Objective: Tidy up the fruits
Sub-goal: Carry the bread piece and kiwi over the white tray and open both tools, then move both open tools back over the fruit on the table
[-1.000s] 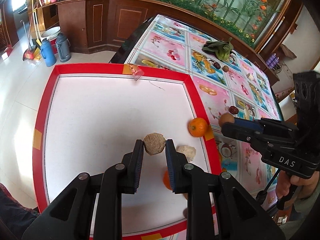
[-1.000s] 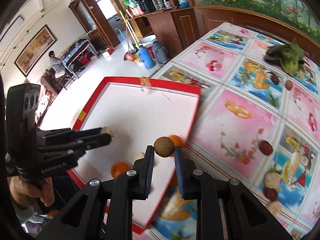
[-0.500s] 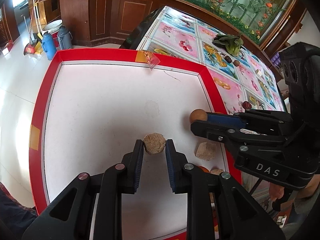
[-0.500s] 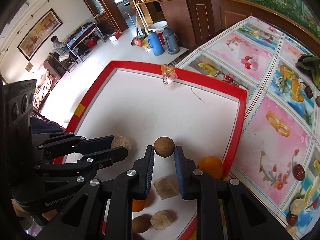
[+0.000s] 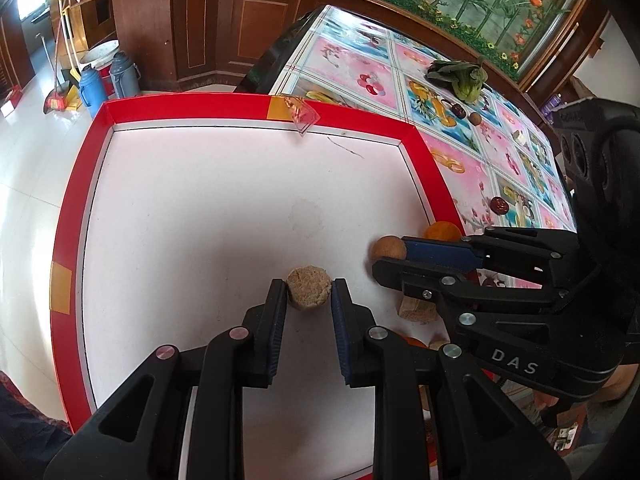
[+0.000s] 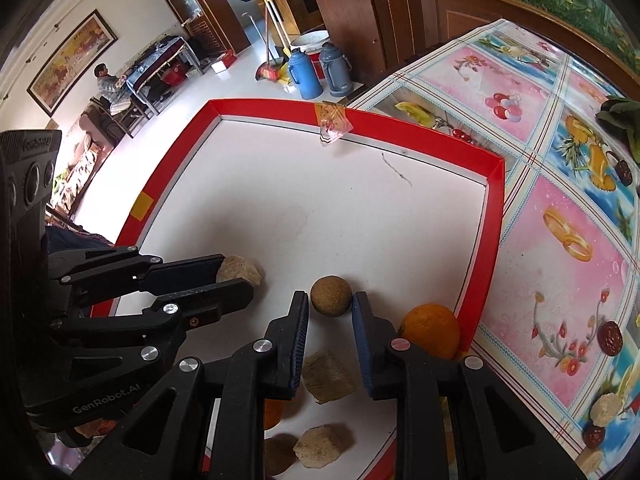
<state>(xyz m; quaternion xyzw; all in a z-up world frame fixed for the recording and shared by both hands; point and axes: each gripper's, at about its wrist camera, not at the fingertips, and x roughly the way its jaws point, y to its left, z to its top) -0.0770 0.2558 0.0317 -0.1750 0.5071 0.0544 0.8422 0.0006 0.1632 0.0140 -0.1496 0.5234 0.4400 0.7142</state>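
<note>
A white tray with a red rim lies on the table. My left gripper has its jaws slightly parted around a tan rough round piece that rests on the tray floor. My right gripper has its jaws parted around a brown ball-shaped fruit that sits on the tray; it also shows in the left wrist view. An orange lies against the tray's right rim. Tan cube pieces and another orange lie behind the right fingers.
The table wears a pink and blue fruit-print cloth with dark red dates and a green leafy vegetable on it. Two thermos flasks stand on the floor beyond the tray. A torn tape piece sticks to the far rim.
Both grippers came down to the tray floor. Their jaws have opened a little, so the tan piece and the brown fruit now rest on the tray.
</note>
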